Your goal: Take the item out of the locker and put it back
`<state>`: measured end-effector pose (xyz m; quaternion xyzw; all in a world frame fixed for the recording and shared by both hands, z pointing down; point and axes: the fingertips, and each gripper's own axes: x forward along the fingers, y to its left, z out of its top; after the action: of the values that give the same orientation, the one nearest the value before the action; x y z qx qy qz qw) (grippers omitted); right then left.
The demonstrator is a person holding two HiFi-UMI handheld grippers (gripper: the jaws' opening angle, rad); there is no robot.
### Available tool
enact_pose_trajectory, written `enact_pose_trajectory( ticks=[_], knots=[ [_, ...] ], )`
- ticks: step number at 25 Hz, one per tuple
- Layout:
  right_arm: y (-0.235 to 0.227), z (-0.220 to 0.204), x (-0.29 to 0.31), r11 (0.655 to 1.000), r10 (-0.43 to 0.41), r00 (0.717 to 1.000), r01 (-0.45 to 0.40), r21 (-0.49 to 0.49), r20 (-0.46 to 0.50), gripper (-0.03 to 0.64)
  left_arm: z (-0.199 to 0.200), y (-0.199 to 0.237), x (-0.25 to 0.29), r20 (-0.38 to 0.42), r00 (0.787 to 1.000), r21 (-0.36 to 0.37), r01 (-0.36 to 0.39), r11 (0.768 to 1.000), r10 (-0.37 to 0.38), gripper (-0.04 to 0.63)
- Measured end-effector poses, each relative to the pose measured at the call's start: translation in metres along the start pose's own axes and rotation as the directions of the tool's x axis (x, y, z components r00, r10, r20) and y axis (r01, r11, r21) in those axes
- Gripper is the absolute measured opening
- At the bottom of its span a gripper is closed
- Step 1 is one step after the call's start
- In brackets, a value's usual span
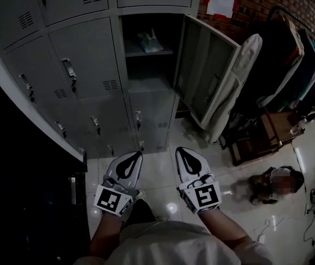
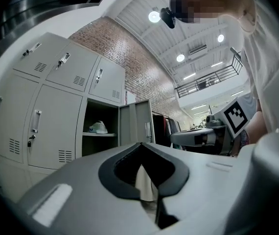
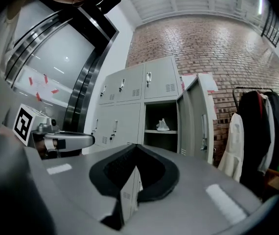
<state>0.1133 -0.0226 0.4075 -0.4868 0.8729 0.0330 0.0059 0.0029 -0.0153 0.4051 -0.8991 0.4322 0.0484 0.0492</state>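
Observation:
The open locker (image 1: 146, 65) holds a small pale item (image 1: 148, 40) on its upper shelf; its grey door (image 1: 204, 73) swings out to the right. Both grippers hang low in front of the lockers, well short of the opening. My left gripper (image 1: 134, 155) is shut and holds nothing. My right gripper (image 1: 183, 151) is shut too, with nothing in it. In the left gripper view the item (image 2: 98, 127) sits far beyond the closed tips (image 2: 140, 145). The right gripper view shows the item (image 3: 162, 125) on the shelf, above its closed tips (image 3: 136, 146).
Shut locker doors (image 1: 83, 65) fill the wall left of the open one. A white coat (image 1: 240, 76) hangs next to the door, with a clothes rack (image 1: 290, 59) and a wooden stand (image 1: 257, 142) to the right. A person (image 1: 271, 184) crouches on the glossy floor.

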Motion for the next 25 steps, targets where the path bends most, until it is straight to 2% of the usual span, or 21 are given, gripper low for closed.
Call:
enact_pose_trajectory(
  ticks=[8,15,25],
  knots=[
    [0.026,0.005,-0.042,1.000,0.020,1.000,-0.020,0.003,0.002,-0.002,0.012,-0.030,-0.035,0.001,1.000,0.014,-0.016,1.000,0.016,-0.002],
    [0.043,0.017,-0.043,1.000,0.023,1.000,-0.023,0.003,0.016,-0.002,0.033,-0.026,-0.050,0.029,1.000,0.040,-0.010,0.999,0.009,-0.002],
    [0.070,0.009,-0.033,0.999,0.031,1.000,-0.031,-0.029,-0.004,-0.002,0.034,-0.012,-0.067,0.027,0.999,0.041,-0.018,0.999,0.017,-0.002]
  ],
)
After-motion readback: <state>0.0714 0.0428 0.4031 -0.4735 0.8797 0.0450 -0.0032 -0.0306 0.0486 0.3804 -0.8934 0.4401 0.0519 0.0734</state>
